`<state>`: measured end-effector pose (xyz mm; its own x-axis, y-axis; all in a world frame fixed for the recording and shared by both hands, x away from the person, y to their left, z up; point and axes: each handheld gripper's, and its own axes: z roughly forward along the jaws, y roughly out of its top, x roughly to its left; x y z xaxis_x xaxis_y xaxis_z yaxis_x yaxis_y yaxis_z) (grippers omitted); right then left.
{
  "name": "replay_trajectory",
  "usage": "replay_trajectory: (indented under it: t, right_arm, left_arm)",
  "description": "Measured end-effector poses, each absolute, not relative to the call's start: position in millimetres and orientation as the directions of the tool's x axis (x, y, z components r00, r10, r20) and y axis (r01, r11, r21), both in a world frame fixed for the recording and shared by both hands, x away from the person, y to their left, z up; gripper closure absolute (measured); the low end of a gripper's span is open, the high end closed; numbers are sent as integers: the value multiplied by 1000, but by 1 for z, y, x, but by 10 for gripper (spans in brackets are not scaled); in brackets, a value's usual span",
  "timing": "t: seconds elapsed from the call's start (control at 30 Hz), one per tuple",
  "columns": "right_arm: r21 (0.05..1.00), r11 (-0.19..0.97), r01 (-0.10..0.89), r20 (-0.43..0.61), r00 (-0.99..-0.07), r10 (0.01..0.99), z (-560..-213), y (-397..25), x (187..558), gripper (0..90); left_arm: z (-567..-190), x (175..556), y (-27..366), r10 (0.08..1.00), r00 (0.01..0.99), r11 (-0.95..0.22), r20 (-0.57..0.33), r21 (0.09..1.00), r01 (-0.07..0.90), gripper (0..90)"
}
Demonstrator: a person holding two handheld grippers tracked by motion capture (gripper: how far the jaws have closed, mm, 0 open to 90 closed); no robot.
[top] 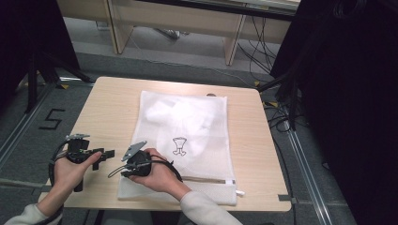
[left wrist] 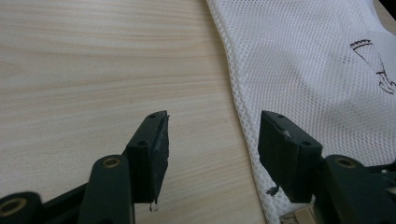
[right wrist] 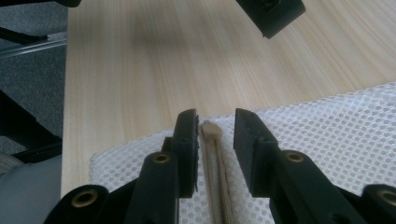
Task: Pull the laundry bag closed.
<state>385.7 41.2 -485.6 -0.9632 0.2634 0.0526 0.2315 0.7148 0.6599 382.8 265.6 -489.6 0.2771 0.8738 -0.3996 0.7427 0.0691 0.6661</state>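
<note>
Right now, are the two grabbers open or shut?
Left gripper: open, holding nothing, beside the white mesh laundry bag.
Right gripper: open, fingers either side of the bag's beige zipper end.

a pale wood-grain tabletop (top: 108,112) carries a white mesh laundry bag (top: 187,140), lying flat across its middle and right part. the bag's zipper (top: 202,178) runs along its near edge; a small black drawing (top: 178,146) marks its face.

I see the mesh bag (top: 183,140) flat on the table (top: 108,112), filling its middle. My left gripper (top: 104,154) sits just left of the bag's edge; my right gripper (right wrist: 215,135) straddles the zipper (right wrist: 212,158) at the near left corner.
</note>
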Motion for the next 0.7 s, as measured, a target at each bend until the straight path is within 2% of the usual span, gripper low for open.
replay_trajectory:
  t: [0.7]
  right_arm:
    - [635,733,244,85,-965,247,-497,50,394,765]
  left_arm:
    - [-489,383,266,875,266,83,-405,666,741,431]
